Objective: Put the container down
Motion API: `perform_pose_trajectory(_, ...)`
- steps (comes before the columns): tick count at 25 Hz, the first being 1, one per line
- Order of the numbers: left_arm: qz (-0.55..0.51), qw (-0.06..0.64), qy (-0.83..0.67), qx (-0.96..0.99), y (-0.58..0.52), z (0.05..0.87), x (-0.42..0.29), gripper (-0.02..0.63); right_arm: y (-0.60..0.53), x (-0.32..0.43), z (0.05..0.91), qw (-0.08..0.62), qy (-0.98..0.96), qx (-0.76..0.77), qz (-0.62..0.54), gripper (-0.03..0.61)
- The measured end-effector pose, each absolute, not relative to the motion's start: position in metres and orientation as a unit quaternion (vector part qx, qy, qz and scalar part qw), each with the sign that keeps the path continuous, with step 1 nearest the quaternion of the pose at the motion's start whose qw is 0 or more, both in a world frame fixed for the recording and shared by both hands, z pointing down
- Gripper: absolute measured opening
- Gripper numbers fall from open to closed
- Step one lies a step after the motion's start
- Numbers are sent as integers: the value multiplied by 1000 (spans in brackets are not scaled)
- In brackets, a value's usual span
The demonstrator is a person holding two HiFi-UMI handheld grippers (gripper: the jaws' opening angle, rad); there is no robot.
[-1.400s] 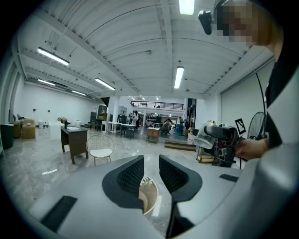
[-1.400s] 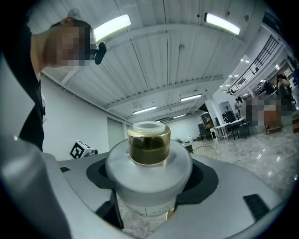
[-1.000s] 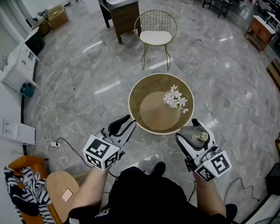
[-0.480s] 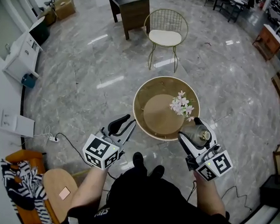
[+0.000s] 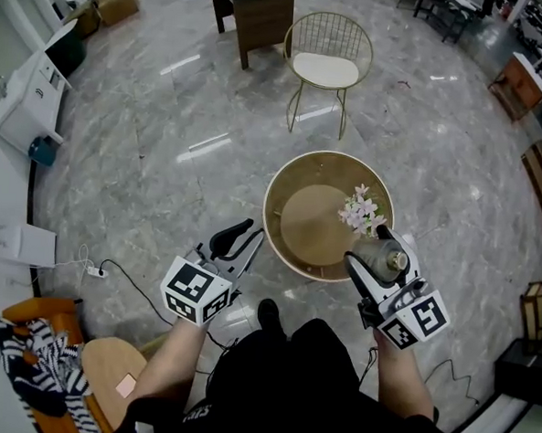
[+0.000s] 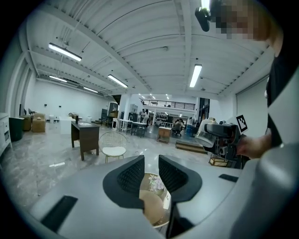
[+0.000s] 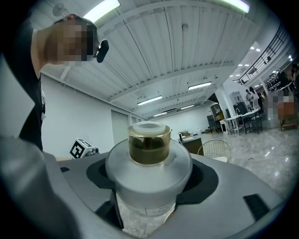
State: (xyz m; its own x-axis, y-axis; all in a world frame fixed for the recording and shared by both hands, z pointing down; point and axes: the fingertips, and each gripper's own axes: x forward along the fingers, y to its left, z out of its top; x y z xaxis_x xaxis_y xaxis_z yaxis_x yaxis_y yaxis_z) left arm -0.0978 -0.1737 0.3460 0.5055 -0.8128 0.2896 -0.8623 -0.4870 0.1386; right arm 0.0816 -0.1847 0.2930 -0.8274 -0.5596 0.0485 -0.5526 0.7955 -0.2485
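Container gripped in right gripper jaws, near edge of tabletop now closer: set-down approaching; left gripper jaws apart, empty, just narrowing

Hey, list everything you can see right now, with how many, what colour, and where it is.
round table: one, gold-tan, on the floor before the person.
flowers: one sprig, white-pink, on the table's right side.
wire chair: one, gold, white seat, beyond the table.
desk: one, dark brown, beyond the chair, upper left.
cabinet: one, white, far left.
small round tabletop: one, tan, bottom left.
striped cloth: one, black-white, bottom-left corner.
container: one, frosted, gold cap, in the right gripper.
left gripper: one, grey-black, left of the table; jaws apart, just closed slightly, gripping nothing.
right gripper: one, grey-black, shut on the container.
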Motion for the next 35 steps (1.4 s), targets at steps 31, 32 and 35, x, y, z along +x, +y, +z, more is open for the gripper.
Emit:
perform_pose_trajectory(31, 134, 230, -504, 822, -325, 541, -143, 95, -351, -13, 505, -97, 951, -234, -177, 347)
perform_pose_trajectory(32, 136, 236, -503, 820, -326, 553, -143, 95, -353, -16, 518, -102, 951, -230, -179, 347)
perform_pose_trajectory(35, 146, 252, -502, 814, -331, 592, -145, 95, -357, -26, 556, -117, 951, -217, -185, 347)
